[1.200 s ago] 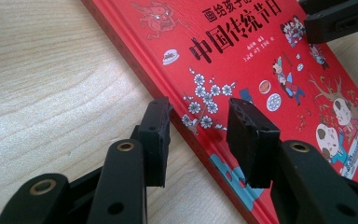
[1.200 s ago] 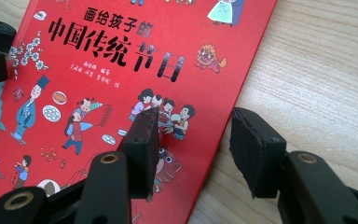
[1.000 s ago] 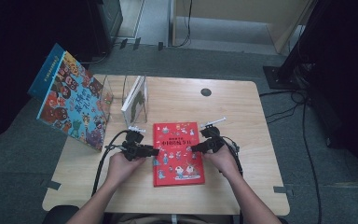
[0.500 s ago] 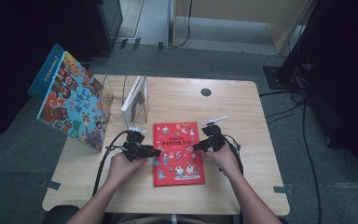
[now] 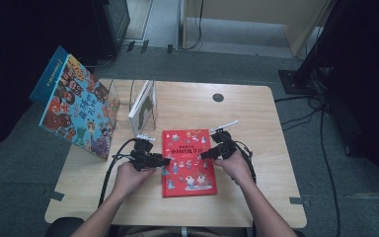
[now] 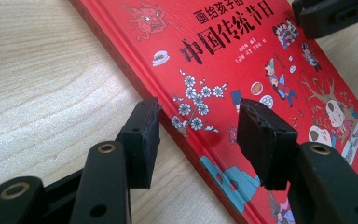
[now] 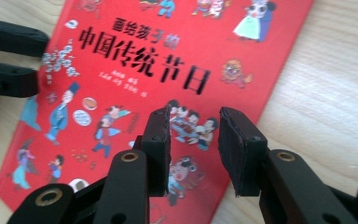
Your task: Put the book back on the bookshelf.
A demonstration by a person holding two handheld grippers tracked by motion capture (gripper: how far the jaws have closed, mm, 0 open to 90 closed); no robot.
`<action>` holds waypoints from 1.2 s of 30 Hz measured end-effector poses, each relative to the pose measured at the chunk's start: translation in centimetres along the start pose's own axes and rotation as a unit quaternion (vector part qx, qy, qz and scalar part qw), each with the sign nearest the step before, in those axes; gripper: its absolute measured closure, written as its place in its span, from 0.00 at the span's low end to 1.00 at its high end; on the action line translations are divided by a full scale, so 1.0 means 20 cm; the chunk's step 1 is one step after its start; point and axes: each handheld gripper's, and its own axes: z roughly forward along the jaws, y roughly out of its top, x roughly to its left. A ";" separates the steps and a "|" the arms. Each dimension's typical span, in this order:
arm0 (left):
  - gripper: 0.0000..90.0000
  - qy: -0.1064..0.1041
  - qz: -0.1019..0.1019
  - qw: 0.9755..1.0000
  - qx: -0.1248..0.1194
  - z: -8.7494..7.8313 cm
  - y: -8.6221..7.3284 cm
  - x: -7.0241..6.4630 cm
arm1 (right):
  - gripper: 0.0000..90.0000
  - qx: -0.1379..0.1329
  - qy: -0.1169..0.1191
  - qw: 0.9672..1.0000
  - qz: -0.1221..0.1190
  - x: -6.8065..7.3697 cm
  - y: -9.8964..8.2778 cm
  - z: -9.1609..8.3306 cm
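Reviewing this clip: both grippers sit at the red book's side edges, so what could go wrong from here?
1. The red book lies flat on the table. The left gripper straddles its edge with open jaws that have just been opening, so it may slide off rather than get under the cover.
2. The right gripper, jaws just closing with nothing clamped, hangs over the cover and may scrape it.
3. A push from one side might slide the book instead of lifting it.
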 end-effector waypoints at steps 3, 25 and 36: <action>0.55 -0.003 0.000 1.000 0.000 0.00 0.00 0.00 | 0.71 0.000 -0.018 1.000 0.008 -0.02 0.01 -0.01; 0.54 0.010 0.002 1.000 0.000 0.00 0.00 -0.02 | 0.68 0.057 -0.031 0.994 0.093 -0.04 0.07 0.02; 0.54 0.015 0.001 1.000 0.002 0.00 0.00 -0.03 | 0.66 0.064 -0.028 0.995 0.074 -0.02 0.06 -0.01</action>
